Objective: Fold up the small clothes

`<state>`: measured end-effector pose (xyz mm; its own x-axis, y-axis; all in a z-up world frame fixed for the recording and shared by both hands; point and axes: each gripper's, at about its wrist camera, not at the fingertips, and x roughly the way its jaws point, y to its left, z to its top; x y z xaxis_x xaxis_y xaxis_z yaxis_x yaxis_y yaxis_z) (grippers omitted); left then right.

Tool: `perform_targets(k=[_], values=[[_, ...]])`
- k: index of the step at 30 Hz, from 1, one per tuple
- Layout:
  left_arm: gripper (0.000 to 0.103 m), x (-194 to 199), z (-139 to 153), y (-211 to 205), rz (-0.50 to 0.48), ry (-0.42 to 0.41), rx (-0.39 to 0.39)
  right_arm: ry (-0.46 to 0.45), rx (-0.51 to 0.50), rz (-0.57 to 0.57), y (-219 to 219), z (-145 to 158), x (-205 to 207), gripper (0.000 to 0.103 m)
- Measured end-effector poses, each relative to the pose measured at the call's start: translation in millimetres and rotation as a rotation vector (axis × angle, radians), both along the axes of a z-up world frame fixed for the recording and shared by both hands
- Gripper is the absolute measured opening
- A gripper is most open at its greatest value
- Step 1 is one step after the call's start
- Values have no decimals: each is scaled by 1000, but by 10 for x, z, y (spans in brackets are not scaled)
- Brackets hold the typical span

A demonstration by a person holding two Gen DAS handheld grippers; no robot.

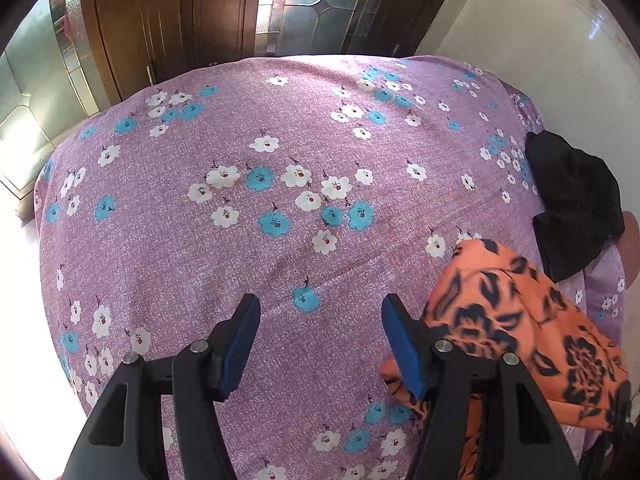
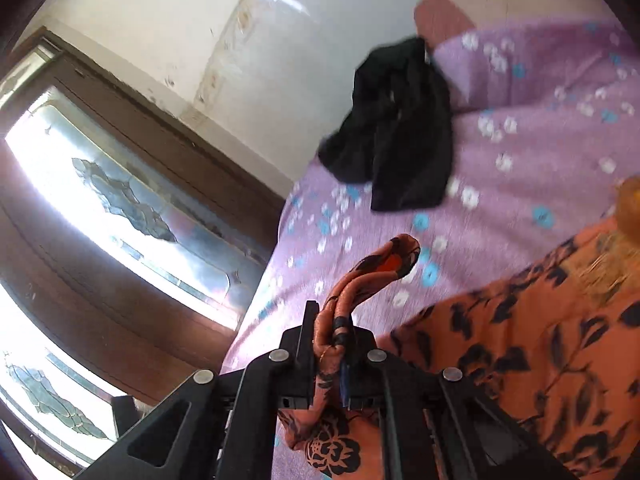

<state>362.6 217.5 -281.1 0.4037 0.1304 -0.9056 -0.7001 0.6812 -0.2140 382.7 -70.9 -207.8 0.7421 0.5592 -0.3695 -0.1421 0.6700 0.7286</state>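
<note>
purple floral bedsheet point(image 1: 280, 240), right tongs point(image 2: 332, 332) pinching orange garment point(image 2: 520, 340)

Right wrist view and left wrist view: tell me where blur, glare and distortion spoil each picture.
Right wrist view: motion blur smears the bedsheet flowers and the black garment; the window is blown out white; the orange cloth clamped in the right gripper stays fairly sharp. Left wrist view: sharp overall, fisheye bulges the bed, glare whitens the lower left edge; the left gripper is crisp.
</note>
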Motion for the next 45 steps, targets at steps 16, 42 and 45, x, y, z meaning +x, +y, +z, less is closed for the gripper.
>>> perform_targets(k=[16, 42, 45], values=[[64, 361, -160, -1645, -481, 79, 193, 130, -165, -650, -3407, -300, -1504, 9], [74, 296, -148, -2431, -717, 30, 389, 301, -276, -580, -3351, -988, -1231, 61], [74, 267, -128, -2524, -770, 15, 390, 308, -417, -563, -3151, -987, -1246, 61]])
